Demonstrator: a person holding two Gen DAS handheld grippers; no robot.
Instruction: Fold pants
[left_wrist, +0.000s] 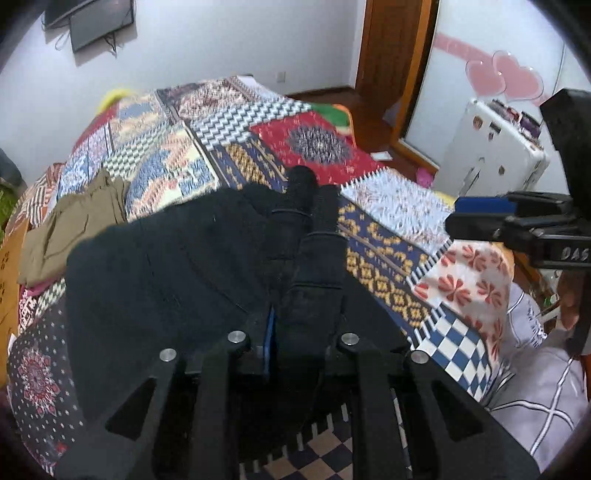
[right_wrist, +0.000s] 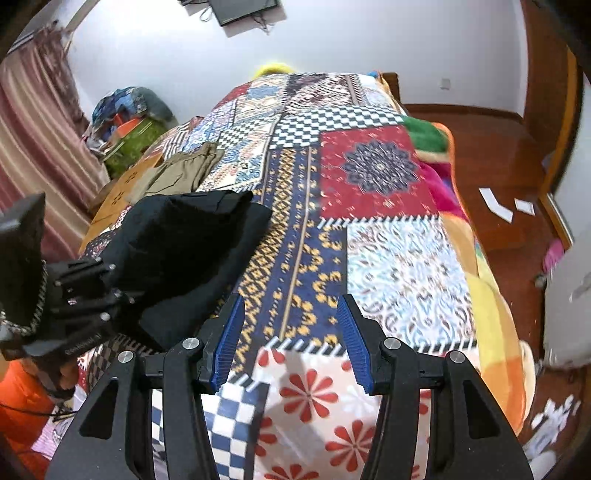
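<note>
The black pants (left_wrist: 166, 273) hang in a bunch over the patchwork bedspread (left_wrist: 258, 122). My left gripper (left_wrist: 306, 314) is shut on a thick fold of the black pants, which hides its fingers. In the right wrist view the pants (right_wrist: 184, 243) droop from the left gripper (right_wrist: 85, 295) at the left. My right gripper (right_wrist: 291, 332) is open and empty above the bedspread (right_wrist: 369, 166), to the right of the pants. It shows at the right edge of the left wrist view (left_wrist: 480, 214).
Folded olive-brown pants (left_wrist: 74, 225) lie on the bed's left side, also in the right wrist view (right_wrist: 181, 170). A white suitcase (left_wrist: 491, 151) stands right of the bed. Wooden floor (right_wrist: 498, 166) with paper scraps lies to the right. A curtain (right_wrist: 33, 129) hangs at left.
</note>
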